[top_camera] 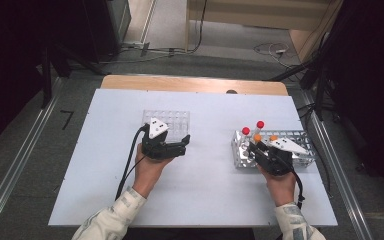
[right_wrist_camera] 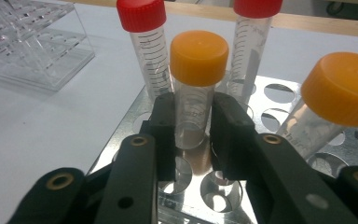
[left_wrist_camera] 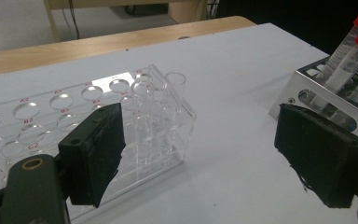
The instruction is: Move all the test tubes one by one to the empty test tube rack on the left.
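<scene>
My right gripper (top_camera: 255, 146) (right_wrist_camera: 192, 116) is shut on an orange-capped tube (right_wrist_camera: 198, 58) (top_camera: 257, 136), its pads pressing the clear body just below the cap. The tube stands upright in a metal rack (top_camera: 300, 135) (right_wrist_camera: 279, 93). A second orange-capped tube (right_wrist_camera: 340, 88) leans at the right, and two red-capped tubes (right_wrist_camera: 142, 18) (top_camera: 260, 124) stand behind. My left gripper (top_camera: 185, 143) (left_wrist_camera: 205, 158) rests open on the table with nothing between its jaws, just in front of a clear plastic rack (top_camera: 172, 120) (left_wrist_camera: 144, 102).
Both racks sit on a white board (top_camera: 205, 190) over a wooden table (top_camera: 195, 82). The metal rack (left_wrist_camera: 307, 79) lies to the right of the clear one, with bare board between them. Floor rails and cables run around the table.
</scene>
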Tool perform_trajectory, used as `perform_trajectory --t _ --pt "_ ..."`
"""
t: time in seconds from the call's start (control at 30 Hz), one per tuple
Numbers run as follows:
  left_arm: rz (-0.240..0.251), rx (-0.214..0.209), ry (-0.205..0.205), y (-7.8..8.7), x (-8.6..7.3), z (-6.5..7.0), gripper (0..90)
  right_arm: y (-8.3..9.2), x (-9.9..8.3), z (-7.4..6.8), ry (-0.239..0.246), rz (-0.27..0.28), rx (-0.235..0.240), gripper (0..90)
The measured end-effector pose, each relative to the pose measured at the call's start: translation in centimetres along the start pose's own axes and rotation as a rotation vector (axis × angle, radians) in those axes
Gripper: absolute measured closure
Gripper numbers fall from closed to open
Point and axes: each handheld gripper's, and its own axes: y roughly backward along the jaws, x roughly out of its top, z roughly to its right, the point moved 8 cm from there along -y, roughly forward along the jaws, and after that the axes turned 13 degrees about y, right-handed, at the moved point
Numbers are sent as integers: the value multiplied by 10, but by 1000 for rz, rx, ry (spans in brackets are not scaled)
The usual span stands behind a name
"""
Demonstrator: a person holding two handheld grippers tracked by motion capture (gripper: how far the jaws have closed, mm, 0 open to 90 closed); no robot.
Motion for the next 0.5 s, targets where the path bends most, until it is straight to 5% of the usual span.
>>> perform_trajectory --t 0.5 --pt "-2 -8 4 0 0 2 164 37 43 6 -8 102 1 717"
